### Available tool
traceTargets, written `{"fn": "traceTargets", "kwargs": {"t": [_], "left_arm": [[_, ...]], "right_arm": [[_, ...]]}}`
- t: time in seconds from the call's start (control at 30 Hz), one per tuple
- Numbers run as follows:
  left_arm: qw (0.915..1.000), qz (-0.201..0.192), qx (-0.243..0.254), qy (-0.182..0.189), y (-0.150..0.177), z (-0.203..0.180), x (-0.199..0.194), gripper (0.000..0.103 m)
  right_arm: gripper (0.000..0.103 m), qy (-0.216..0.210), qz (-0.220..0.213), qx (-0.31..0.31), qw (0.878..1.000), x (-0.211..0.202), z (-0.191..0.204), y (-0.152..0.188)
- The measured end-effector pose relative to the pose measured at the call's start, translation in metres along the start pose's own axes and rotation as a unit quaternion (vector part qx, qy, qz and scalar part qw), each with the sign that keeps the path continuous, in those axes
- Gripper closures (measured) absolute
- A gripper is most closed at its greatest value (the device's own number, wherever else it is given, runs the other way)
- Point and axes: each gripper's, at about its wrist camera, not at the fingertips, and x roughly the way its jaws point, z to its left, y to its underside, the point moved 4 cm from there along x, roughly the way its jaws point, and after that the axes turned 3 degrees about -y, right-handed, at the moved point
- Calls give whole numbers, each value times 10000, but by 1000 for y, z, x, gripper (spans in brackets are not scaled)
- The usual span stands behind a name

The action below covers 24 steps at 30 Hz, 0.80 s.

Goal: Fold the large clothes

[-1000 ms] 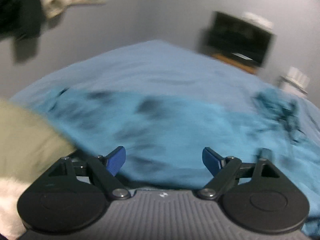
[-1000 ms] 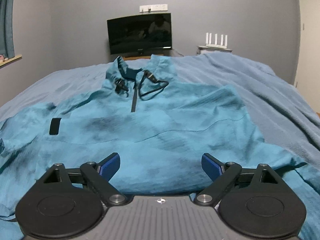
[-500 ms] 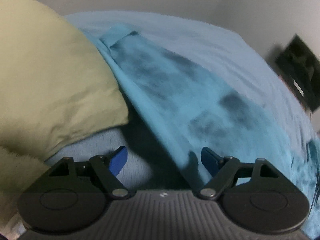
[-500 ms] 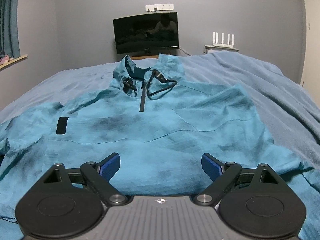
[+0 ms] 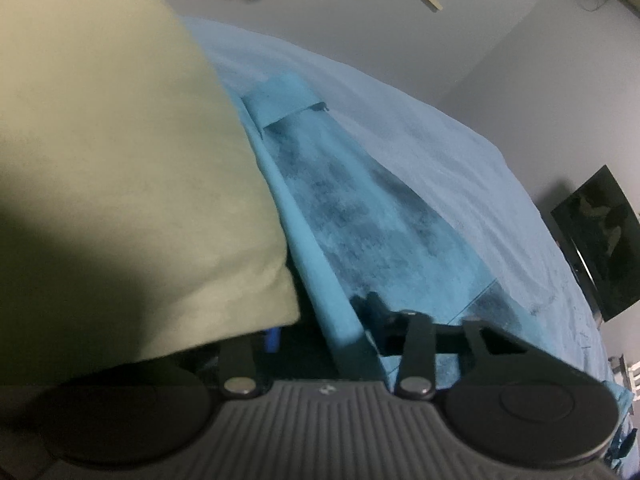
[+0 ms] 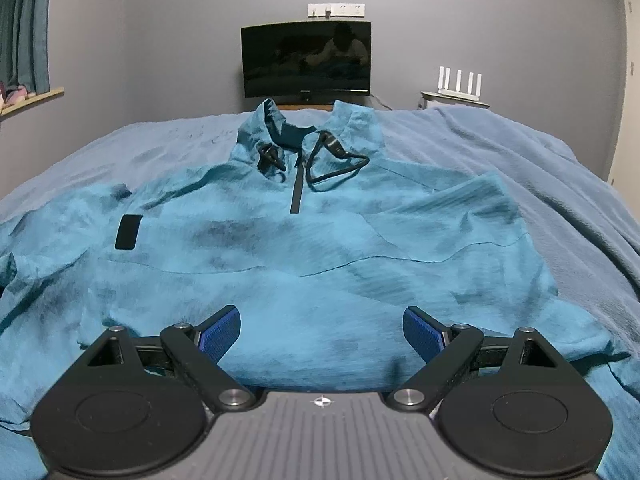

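Nearest in the left wrist view, the left claw (image 5: 320, 330) is sitting with its fingers drawn in close around the folded edge of a teal sleeve (image 5: 360, 216); it appears to be pinching that edge, though one finger is lying in shadow under a beige pillow (image 5: 120, 168), so the bite cannot be fully confirmed. The pillow is pressing against the near side of the sleeve, and the sleeve's cuff (image 5: 280, 98) is lying farther out on the blue bed cover (image 5: 420, 136).

In the right wrist view, the right claw (image 6: 322, 330) is hovering with its blue pads spread wide, holding nothing, just above the hem of the teal pullover (image 6: 304, 264). The garment is lying face up and spread across the bed, its black chest patch (image 6: 129, 232) to one side, its short zipper (image 6: 296, 190) and drawcords (image 6: 336, 164) up by the collar. Beyond the bed, a dark monitor (image 6: 306, 60) and a white router (image 6: 458, 86) are standing against the wall.

The likely risks are coming from the left side. The grip is looking thin, so the slippery fabric could be sliding out as the sleeve is lifted across. The pillow could be dragging on the sleeve and pulling the fold crooked. With the right claw unengaged, the body could be shifting and bunching.
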Motion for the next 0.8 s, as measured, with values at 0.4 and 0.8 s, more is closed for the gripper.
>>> {"fn": "traceTargets", "kwargs": {"t": [0.4, 0.8], "left_arm": [[9912, -716, 705, 864, 7, -56, -65, 103], [8990, -1662, 3182, 2507, 103, -182, -155, 103]], "right_arm": [[13, -97, -106, -248, 9996, -2, 7, 0], [13, -82, -172, -269, 9995, -4, 9, 0]]}}
